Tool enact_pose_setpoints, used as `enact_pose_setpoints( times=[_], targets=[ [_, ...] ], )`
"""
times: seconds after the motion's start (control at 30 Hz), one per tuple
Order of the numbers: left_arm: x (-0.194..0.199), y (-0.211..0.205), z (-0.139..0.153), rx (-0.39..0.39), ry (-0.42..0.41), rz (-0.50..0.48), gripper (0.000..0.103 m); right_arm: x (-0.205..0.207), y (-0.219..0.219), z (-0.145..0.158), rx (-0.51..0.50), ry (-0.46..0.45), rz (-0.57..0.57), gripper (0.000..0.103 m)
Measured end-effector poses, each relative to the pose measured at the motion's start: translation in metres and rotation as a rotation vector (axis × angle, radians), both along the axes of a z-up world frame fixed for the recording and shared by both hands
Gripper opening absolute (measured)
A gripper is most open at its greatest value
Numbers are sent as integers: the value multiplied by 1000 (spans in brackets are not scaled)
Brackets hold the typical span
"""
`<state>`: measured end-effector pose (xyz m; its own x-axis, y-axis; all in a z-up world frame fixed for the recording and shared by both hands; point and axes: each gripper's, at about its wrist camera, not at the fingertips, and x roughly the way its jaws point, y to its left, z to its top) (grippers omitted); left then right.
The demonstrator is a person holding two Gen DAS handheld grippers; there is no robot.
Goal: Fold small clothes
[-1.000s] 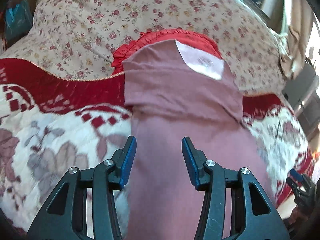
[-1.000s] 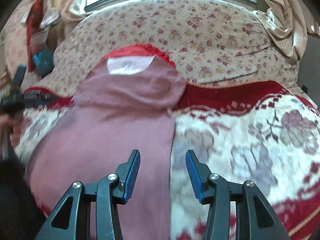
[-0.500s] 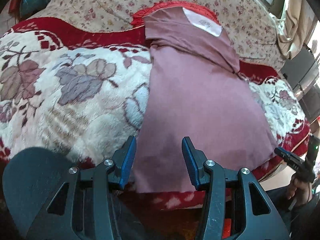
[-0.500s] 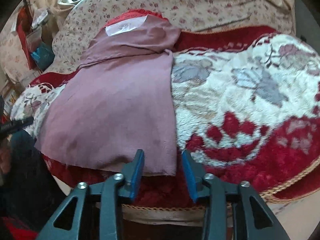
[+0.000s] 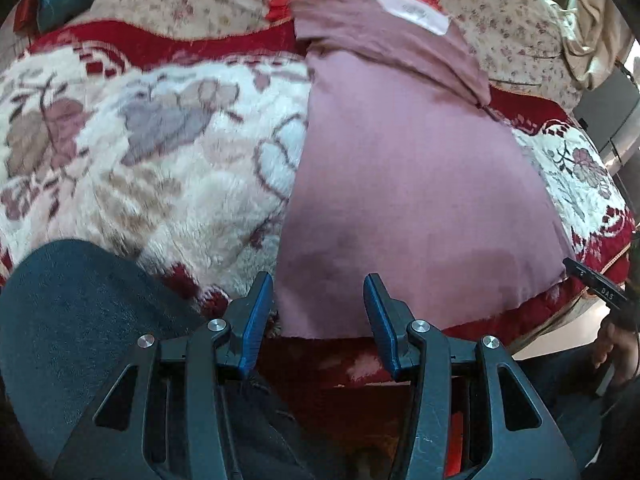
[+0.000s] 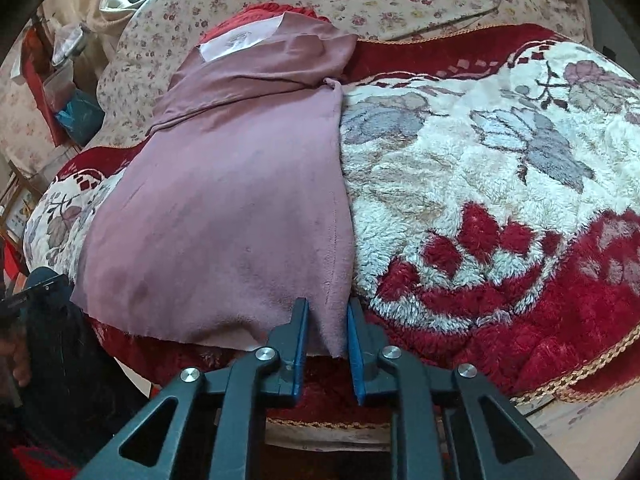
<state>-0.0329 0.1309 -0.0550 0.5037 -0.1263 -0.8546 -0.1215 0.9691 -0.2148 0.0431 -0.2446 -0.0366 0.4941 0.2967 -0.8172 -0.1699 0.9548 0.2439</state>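
1. The mauve garment [image 6: 224,200] lies flat on my flowered blanket [image 6: 500,184], its hem at the near edge.
2. My right claw [image 6: 327,322] has just been closing; the hem's right corner sits between its pads, pinched.
3. My left claw [image 5: 318,312] stands spread at the hem's left corner, gripping nothing.

Both tongs have dropped to the mauve fabric garment's [image 6: 224,208] near hem. The right tongs [image 6: 327,332] have just been closing on its corner.
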Motion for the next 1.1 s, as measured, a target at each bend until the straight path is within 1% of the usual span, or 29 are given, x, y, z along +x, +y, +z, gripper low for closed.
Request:
enact_pose_setpoints(
  times=[0.03, 0.07, 0.17, 0.23, 0.37, 0.5, 0.63, 0.7, 0.73, 0.77, 0.8, 0.83, 1.1],
  targets=[
    [2, 2, -4, -14, 24, 8, 47, 0, 1, 0, -4, -5, 0, 17],
    [4, 2, -6, -11, 32, 9, 47, -1, 1, 0, -9, -10, 0, 17],
    [8, -7, -14, 4, 78, -31, 47, -1, 2, 1, -11, -15, -1, 17],
    [11, -10, -18, 18, 102, -25, 47, -1, 2, 0, -8, -14, -5, 17],
    [12, -4, -20, -14, 108, 16, 47, -1, 2, 2, -14, -15, -5, 17],
    [12, 1, -24, -79, 130, 66, 47, -2, 2, 3, -15, -21, -8, 17],
    [10, 9, -23, -131, 120, 97, 47, -5, 0, 10, -14, -54, -10, 17],
    [8, 13, -23, -149, 116, 105, 38, -6, -1, 12, 0, -61, -7, 16],
    [7, 14, -24, -163, 117, 112, 23, -7, -1, 13, 5, -61, -1, 15],
    [7, 16, -25, -185, 123, 119, 16, -8, -1, 12, 9, -55, 6, 14],
    [5, 17, -26, -195, 124, 121, 15, -7, -1, 11, 9, -47, 9, 12],
    [3, 17, -24, -190, 116, 121, 8, -7, -1, 10, 7, -43, 9, 11],
    [-3, 10, -21, -191, 87, 92, 5, -5, -5, 4, 47, 5, -6, 11]
  ],
)
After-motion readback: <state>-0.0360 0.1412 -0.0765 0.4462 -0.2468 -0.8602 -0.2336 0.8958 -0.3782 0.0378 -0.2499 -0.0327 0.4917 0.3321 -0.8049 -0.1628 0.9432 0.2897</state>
